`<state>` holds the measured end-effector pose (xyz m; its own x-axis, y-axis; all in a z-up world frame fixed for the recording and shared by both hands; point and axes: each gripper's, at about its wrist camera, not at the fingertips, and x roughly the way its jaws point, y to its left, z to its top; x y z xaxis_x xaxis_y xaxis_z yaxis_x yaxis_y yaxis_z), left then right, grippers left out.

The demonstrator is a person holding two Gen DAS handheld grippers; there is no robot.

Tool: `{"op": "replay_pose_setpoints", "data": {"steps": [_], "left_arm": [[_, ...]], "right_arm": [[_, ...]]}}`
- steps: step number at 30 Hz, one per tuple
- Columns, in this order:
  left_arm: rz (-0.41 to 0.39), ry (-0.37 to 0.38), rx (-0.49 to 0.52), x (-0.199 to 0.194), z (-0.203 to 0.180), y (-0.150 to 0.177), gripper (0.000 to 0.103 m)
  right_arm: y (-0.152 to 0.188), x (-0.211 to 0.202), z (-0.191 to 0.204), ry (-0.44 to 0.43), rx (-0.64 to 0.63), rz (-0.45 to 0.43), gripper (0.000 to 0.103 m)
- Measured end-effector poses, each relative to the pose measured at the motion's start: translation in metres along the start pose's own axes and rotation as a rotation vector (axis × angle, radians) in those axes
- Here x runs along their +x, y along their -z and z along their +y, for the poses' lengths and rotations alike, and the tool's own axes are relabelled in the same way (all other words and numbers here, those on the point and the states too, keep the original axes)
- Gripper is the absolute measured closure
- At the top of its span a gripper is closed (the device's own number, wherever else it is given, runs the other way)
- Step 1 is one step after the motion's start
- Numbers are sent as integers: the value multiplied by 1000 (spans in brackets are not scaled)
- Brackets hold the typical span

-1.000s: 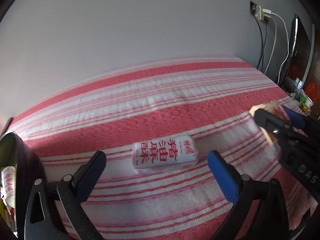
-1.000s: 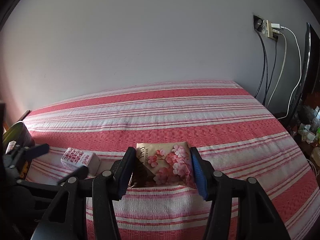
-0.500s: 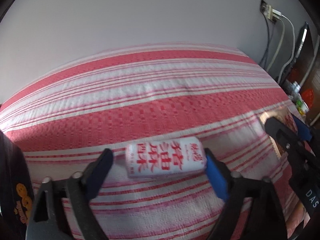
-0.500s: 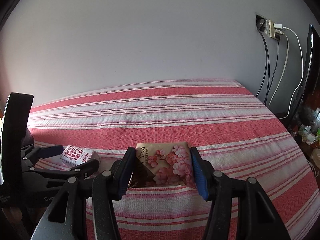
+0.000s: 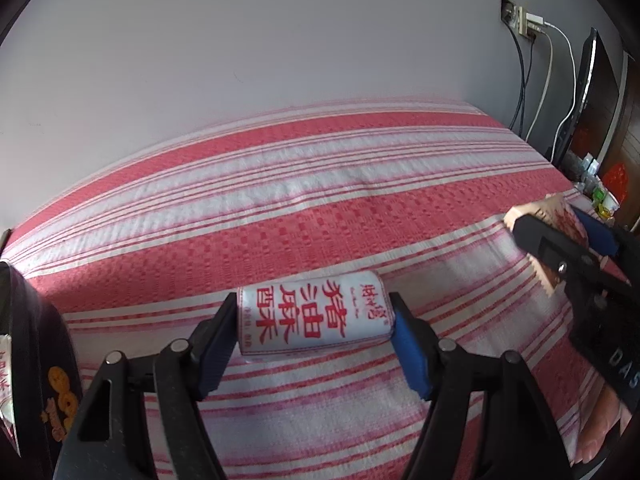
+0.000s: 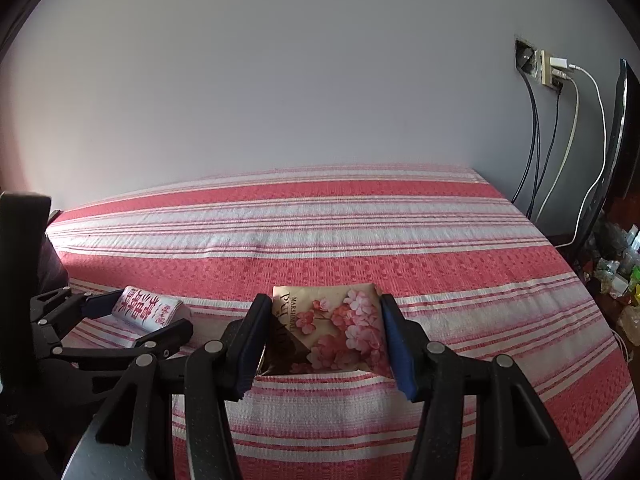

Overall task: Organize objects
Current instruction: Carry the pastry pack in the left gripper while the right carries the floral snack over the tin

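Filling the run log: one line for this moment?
left tongs: closing on white packet | right tongs: gripping flowered packet | striped cloth

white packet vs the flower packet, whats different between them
The white packet carries big red characters; the flower packet shows pink blossoms on tan and dark brown. The white packet looks plump and oblong, the flower packet flatter and squarer. The left gripper, whose jaws have just been closing, clamps the white one; the right gripper clamps the flower one. Both are over the striped bedspread.

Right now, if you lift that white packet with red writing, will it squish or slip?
Probably squishes a little: the white packet looks puffy, with rounded corners. It likely won't slip, since the left gripper, whose jaws have just been closing, has pads on both ends. It seems light, barely denting the bedspread.
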<state>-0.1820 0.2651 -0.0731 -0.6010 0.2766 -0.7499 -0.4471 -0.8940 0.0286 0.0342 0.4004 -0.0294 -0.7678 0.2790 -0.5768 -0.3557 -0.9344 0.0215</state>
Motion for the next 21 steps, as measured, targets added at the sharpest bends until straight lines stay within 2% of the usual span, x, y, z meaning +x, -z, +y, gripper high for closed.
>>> {"op": "replay_pose_setpoints", "data": {"steps": [4,9,15,21], "left_arm": [[-27,-25,-24,-10,7,6,32],[-69,-70,-75,-26,29,15,31],[-111,-103,-108,-44,48,28,32],[-176,-139,-101,-61,54,35,31]], "right_arm": [[0,-5,1,10,-1,-25,46],[1,-7,4,-25,24,-32,46],[3,-9,36,-61,-17,-35,46],[5,-11,66,-75,-54,-40,46]]}}
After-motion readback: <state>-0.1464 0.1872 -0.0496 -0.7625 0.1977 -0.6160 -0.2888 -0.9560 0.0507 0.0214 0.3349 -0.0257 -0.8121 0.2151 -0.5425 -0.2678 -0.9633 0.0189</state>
